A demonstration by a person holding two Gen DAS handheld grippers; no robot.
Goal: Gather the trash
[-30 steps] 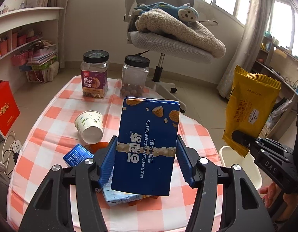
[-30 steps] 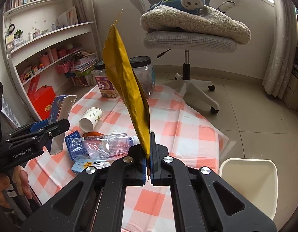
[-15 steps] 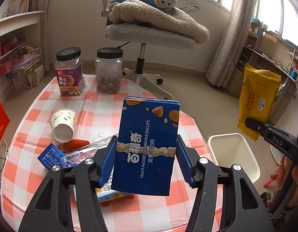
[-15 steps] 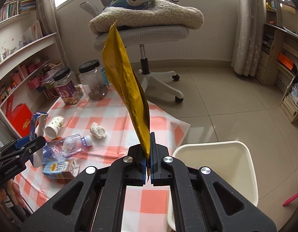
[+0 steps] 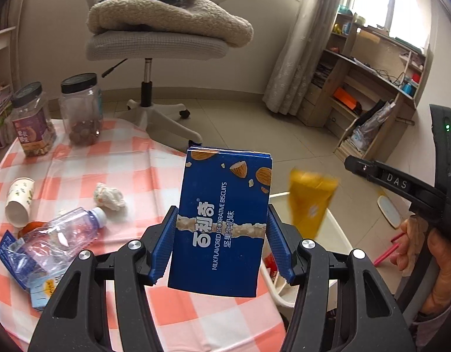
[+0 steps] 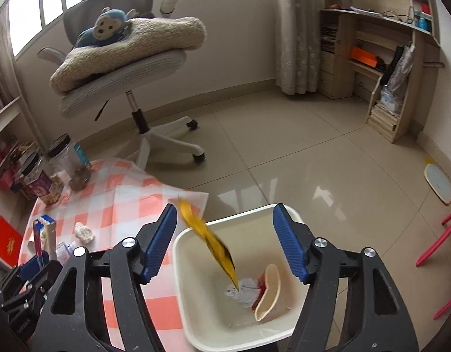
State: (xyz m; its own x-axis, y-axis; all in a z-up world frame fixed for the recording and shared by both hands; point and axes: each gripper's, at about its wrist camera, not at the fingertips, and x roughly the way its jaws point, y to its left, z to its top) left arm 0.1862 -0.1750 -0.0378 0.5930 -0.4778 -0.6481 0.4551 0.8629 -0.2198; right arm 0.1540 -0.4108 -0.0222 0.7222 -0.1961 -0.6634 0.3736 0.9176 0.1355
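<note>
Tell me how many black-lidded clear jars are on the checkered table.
2: both at the table's far left corner, side by side, the purple-labelled jar outermost and the other jar beside it. None seems hidden.

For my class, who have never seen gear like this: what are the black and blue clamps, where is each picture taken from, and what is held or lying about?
No robot here: a person holds one pair of tongs in each hand, each with a camera looking along its fingers. The left view shows the left tongs clamped on a blue biscuit box. The right view looks down past the right tongs, whose jaws are opening; a yellow wrapper is dropping free between them into the white bin. Left on the checked tablecloth: a plastic bottle, a paper cup, a crumpled tissue and two jars.
</note>
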